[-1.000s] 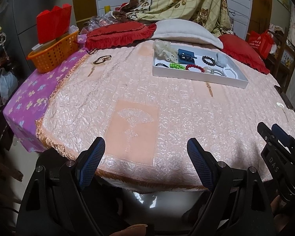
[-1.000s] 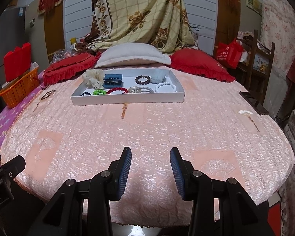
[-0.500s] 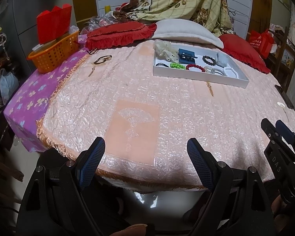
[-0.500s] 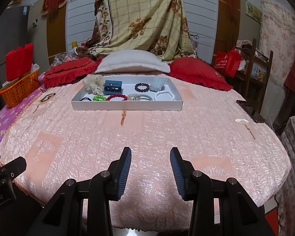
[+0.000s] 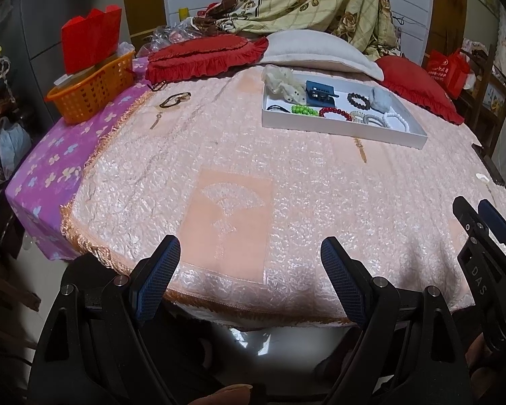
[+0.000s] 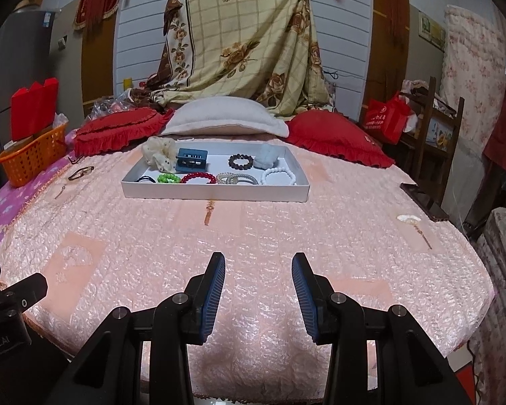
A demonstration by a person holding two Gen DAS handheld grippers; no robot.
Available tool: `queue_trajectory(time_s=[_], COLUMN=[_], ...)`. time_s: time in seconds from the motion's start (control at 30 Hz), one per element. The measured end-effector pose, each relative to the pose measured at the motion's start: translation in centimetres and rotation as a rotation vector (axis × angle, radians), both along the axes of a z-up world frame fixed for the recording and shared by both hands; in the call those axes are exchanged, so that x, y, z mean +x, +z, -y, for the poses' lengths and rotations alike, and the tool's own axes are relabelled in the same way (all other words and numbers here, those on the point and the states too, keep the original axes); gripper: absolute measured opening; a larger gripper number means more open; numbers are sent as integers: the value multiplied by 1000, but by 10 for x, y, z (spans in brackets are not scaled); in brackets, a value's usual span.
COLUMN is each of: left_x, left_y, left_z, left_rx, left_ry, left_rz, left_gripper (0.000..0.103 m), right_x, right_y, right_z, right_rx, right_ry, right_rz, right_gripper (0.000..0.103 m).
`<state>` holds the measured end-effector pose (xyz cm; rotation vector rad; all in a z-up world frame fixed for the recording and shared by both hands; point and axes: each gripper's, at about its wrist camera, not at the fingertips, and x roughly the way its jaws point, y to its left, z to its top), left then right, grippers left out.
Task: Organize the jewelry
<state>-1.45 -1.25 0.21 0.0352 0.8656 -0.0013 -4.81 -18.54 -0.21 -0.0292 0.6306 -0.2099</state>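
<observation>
A: Left tool [image 5: 249,276]: jaws wide apart, nothing between them, hanging over the near hem of the bed [image 5: 320,182]. Right tool [image 6: 258,287]: jaws part-way apart, also empty, over the same near edge.

B: Any change against the earlier frames?

A: Little. Left view matches them: same framing, same gap. In the right view the tray [image 6: 216,193] sits lower in frame and more of the draped cloth on the wall shows, so that tool has tipped up slightly. Neither gap has altered.

B: Meaning for the task?

A: No pick begun, I'd judge. Bracelets already lie in the tray at the far side, near the pillows. Loose pieces remain on the quilt: a tassel pin [image 6: 208,214] just before the tray, a dark band [image 6: 81,172] far left, a white piece [image 6: 409,218] at the right. All well apart from both tools.
</observation>
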Motion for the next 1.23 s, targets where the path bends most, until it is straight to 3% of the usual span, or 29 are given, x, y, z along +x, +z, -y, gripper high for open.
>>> queue_trajectory(time_s=[1.23], left_x=[6], left_y=[-10], left_z=[9], left_rx=[5], left_ry=[-37], left_rz=[-26], left_gripper=[85], right_x=[10], right_y=[-15], right_z=[0], right_rx=[35], right_ry=[29], right_rz=[-72], right_gripper=[40])
